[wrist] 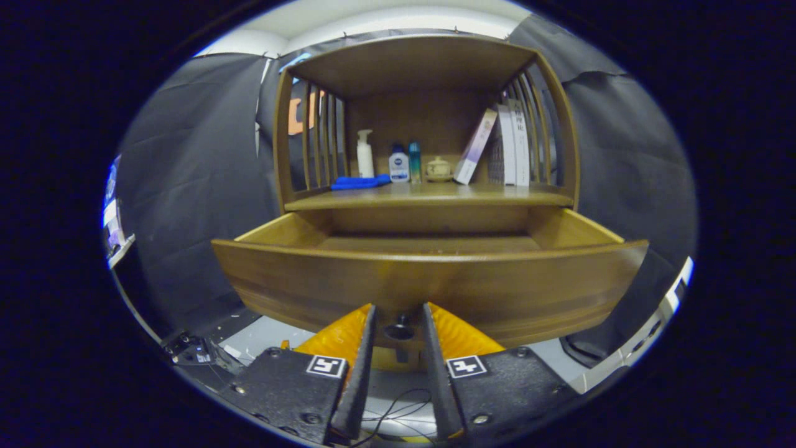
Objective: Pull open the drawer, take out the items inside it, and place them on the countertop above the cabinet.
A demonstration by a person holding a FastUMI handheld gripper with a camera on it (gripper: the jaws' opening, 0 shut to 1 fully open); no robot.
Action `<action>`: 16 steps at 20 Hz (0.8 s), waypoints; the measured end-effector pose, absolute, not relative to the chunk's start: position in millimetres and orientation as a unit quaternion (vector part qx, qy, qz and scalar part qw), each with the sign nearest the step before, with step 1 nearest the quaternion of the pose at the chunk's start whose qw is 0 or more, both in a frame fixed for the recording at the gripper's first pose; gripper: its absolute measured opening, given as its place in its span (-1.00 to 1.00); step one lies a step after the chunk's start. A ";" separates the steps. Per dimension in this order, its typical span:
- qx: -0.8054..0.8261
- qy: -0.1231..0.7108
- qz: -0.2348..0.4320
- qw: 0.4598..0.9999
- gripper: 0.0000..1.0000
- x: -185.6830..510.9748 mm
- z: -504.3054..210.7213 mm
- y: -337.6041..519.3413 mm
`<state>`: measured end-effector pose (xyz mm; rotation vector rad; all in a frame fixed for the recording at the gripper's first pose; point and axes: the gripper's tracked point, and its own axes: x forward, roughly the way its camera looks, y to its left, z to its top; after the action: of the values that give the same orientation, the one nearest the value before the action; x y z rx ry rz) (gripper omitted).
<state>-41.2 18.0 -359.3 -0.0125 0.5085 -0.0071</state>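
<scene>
The wooden cabinet's drawer (429,280) stands pulled out towards me, and its curved front hides most of the inside. The strip of drawer floor that shows (429,244) is bare; I see no items in it. The small dark drawer knob (400,330) sits between my fingers. My gripper (400,308) reaches the drawer front with its fingers a little apart, leaving a narrow gap on each side of the knob. The countertop (429,198) lies just above the drawer, beyond the fingers.
On the countertop stand a blue cloth (359,182), a white pump bottle (365,155), two small bottles (399,165), a little lidded pot (438,168) and leaning books (507,146). Slatted sides and a wooden top enclose it. Cables (404,404) lie on the floor below.
</scene>
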 end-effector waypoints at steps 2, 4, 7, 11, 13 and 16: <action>-0.012 0.253 0.019 0.967 0.10 -43.3 -338.1 23.7; -0.005 0.262 0.032 0.964 0.27 -38.6 -319.9 21.9; 0.005 0.288 0.042 0.957 0.51 -20.9 -299.5 17.3; -0.018 0.349 0.052 0.936 0.76 11.3 -295.2 4.0; -0.037 0.388 0.050 0.920 0.76 26.2 -306.8 -5.0; -0.043 0.450 0.042 0.891 0.76 39.3 -330.3 -16.8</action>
<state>39.3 -16.8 -330.3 -0.0901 0.9333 0.0862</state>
